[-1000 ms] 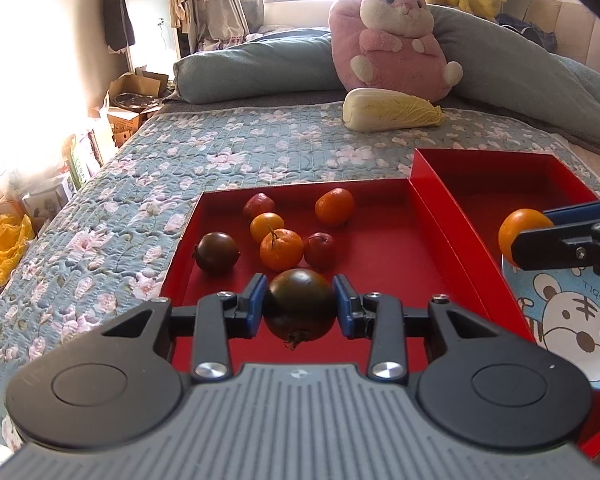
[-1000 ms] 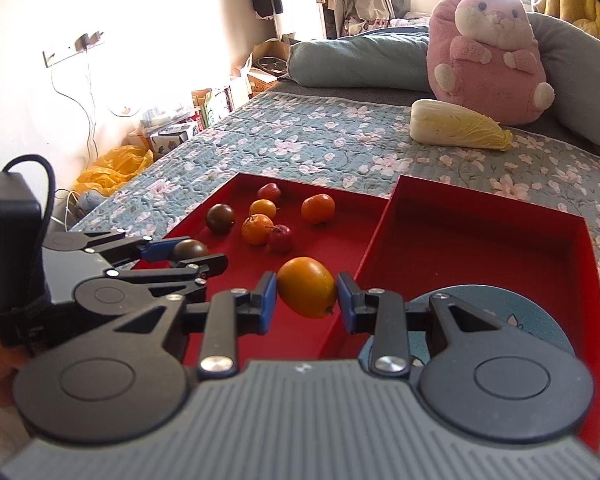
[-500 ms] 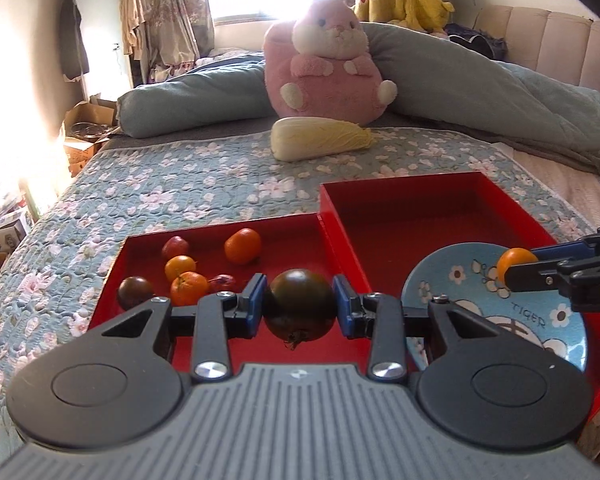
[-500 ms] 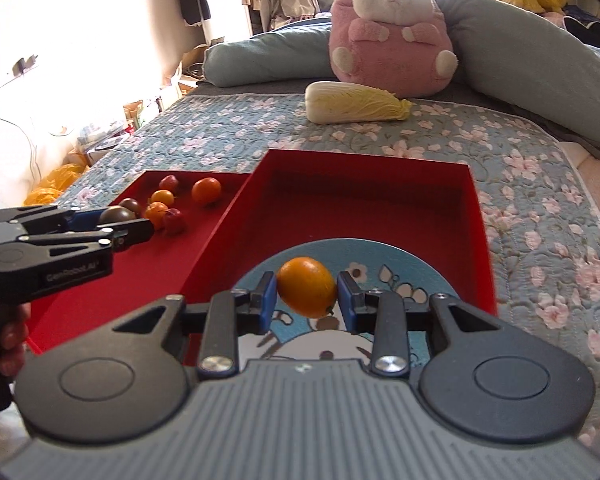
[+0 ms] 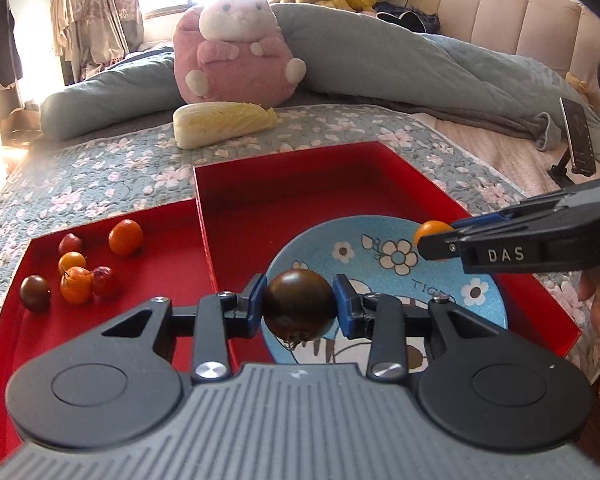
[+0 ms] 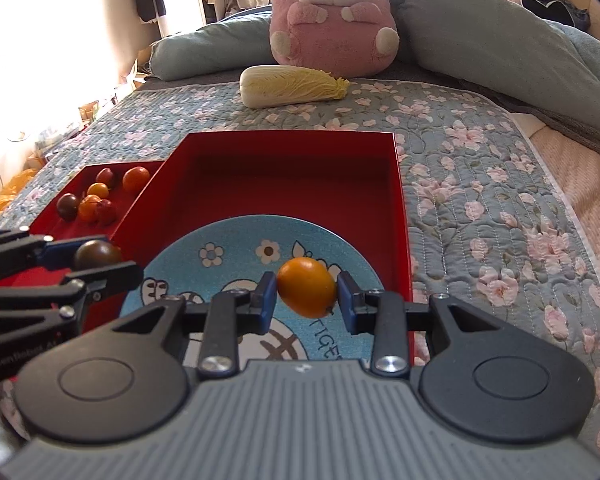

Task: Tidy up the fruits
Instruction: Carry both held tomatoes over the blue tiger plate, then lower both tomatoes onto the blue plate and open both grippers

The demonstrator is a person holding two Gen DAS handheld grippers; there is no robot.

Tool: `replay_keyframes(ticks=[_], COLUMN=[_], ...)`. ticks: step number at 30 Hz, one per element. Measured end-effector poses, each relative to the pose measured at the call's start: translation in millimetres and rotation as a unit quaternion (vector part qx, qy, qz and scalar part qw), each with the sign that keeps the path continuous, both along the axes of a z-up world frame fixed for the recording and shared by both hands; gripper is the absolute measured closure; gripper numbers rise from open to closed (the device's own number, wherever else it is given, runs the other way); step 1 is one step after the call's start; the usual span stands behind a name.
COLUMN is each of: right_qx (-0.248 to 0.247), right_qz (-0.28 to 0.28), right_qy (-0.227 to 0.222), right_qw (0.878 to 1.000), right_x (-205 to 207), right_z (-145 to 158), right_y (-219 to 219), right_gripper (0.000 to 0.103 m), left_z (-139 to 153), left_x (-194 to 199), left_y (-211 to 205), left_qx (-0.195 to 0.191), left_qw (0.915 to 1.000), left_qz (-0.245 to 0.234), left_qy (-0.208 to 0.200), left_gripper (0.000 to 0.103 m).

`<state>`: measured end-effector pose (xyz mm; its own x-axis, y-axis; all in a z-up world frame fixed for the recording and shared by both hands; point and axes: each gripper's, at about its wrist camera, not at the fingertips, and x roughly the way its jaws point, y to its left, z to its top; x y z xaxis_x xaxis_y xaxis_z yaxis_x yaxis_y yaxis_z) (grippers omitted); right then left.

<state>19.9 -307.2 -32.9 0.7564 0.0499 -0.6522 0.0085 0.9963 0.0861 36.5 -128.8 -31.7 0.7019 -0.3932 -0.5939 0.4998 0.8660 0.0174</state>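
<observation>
Your left claw [image 5: 300, 306] pinched the dark tomato [image 5: 300, 306] over the blue plate's [image 5: 384, 240] near-left edge, and your right claw [image 6: 306, 295] pinched the orange fruit [image 6: 306, 287] over its middle. The risk I saw: both round fruits could roll off on release, or the claws could collide above that plate. Readable text was "TIGER" on the plate and "DAS" on the right claw's side.

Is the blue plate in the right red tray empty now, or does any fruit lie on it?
Empty. The blue plate shows only its printed pattern; the orange tomato and dark tomato are held in the grippers.
</observation>
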Motion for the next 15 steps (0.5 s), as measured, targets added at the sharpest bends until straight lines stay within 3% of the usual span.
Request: replay_keyframes(ticks=[15], right_qx=[0.008], right_qz=[0.018], right_qy=[0.036], right_qw=[0.999], right_x=[20.4], right_z=[-23.1], right_y=[7.4], right_gripper=[0.066], left_z=[-34.2], left_x=[5.3], left_y=[-25.6], left_qx=[0.019], left_qw=[0.9979], left_qz=[-0.034], left_qy=[0.052], left_gripper=[0.061])
